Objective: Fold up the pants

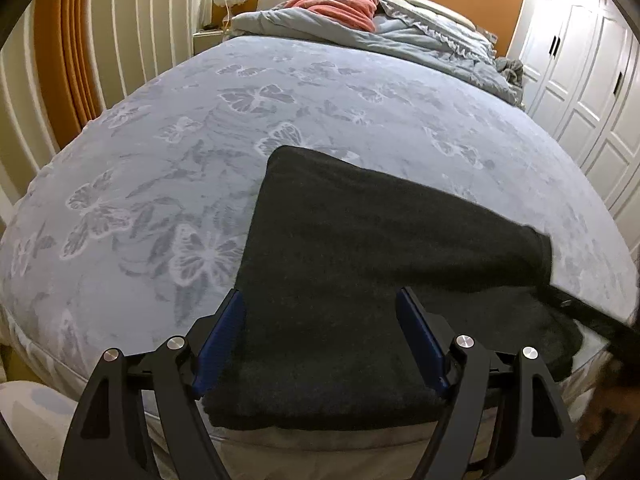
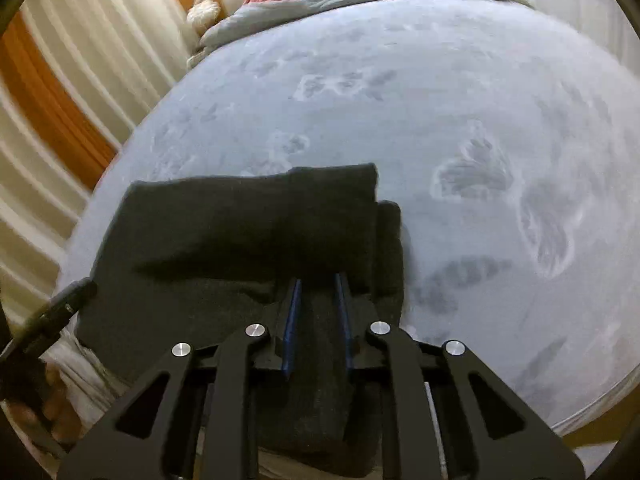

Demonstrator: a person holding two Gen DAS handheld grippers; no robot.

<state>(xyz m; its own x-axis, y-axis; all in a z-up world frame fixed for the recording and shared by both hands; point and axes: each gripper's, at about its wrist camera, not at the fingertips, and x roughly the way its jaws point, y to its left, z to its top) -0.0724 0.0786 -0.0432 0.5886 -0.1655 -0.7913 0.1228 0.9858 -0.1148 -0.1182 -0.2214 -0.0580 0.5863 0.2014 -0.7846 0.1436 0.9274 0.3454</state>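
Left gripper [image 1: 320,300] angled down over folded black pants [image 1: 360,260] on bed [image 1: 160,160], fingers wide apart, gripping nothing. Right gripper [image 2: 318,280] pitched down, fingers clamped on pants fold.

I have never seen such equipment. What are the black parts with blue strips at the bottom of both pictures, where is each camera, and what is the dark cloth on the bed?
Each picture comes from a camera on a hand-held tool, looking forward along its two fingers. The blue strips are the finger pads. The left tool stands open above the cloth, gripping nothing. The right tool is nearly closed, pinching a fold of the cloth. The cloth is a pair of dark pants, already folded over, lying near the edge of a bed with a butterfly-patterned cover. A grey quilt lies at the far end.
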